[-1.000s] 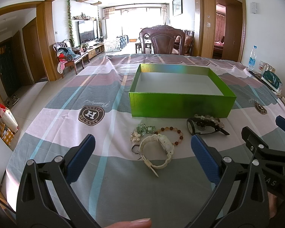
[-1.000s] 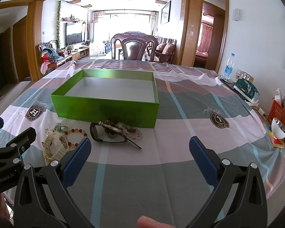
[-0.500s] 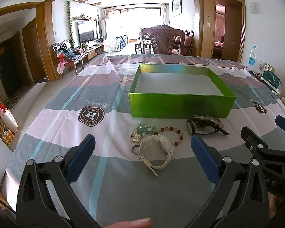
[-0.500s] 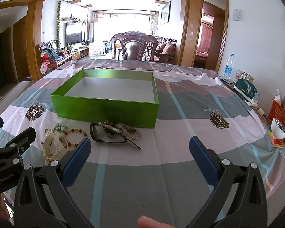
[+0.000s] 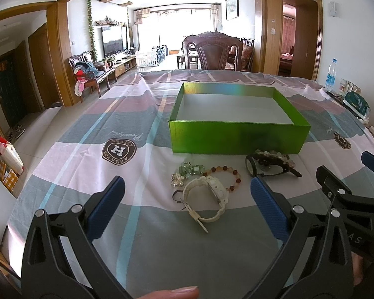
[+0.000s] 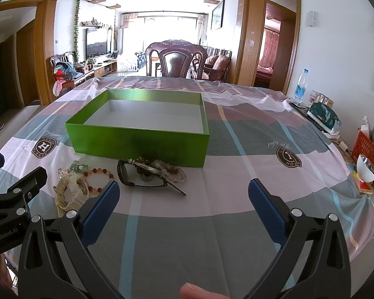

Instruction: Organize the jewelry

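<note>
No change being noted against earlier views: both grippers being held motionless, task not yet being started. Left gripper (image 5: 187, 199) being kept spread wide, nothing grasped, hovering near white watch (image 5: 207, 199). Right gripper (image 6: 183, 199) likewise being held released, empty. Bead bracelet (image 5: 224, 174), green crystal piece (image 5: 190, 169), black watch (image 5: 269, 165) being left on tablecloth (image 5: 87, 149) just near green box (image 5: 236, 137); box being seen empty
</note>
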`<state>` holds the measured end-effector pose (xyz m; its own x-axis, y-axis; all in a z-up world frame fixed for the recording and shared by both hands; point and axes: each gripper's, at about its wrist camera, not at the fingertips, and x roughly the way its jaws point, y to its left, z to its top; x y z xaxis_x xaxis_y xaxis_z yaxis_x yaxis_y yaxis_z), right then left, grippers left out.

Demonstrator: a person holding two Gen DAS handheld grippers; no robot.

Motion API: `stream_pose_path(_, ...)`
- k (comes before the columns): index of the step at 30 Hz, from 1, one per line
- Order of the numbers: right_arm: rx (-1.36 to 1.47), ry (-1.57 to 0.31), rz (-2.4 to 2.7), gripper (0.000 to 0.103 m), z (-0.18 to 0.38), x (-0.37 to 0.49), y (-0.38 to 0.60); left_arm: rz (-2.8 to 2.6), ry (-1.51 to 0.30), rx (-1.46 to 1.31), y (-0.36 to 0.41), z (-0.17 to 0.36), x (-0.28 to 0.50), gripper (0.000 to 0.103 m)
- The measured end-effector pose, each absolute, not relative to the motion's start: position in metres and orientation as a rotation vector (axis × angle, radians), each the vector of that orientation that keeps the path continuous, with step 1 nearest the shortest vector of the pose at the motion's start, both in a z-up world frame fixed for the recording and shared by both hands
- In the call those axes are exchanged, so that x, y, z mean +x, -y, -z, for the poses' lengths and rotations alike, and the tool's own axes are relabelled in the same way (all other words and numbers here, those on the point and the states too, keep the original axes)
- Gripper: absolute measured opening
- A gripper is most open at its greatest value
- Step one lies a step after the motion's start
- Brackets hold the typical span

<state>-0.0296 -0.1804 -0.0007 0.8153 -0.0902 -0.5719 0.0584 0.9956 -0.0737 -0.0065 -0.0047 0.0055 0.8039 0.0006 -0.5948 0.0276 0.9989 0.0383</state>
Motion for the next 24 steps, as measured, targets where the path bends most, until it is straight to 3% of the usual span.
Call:
stream_pose_path(15, -0.053, -0.622, 0.076, 0.100, 0.012, -0.029, 0.183, 0.016, -0.657, 0.053, 0.008, 0.010, -0.003, 0.100)
stream_pose_path(24, -0.069, -0.804, 0.070, 0.100, 0.032, 0.008, 0.203, 0.010, -0.847, 0.123, -0.003, 0.032, 0.030, 0.099)
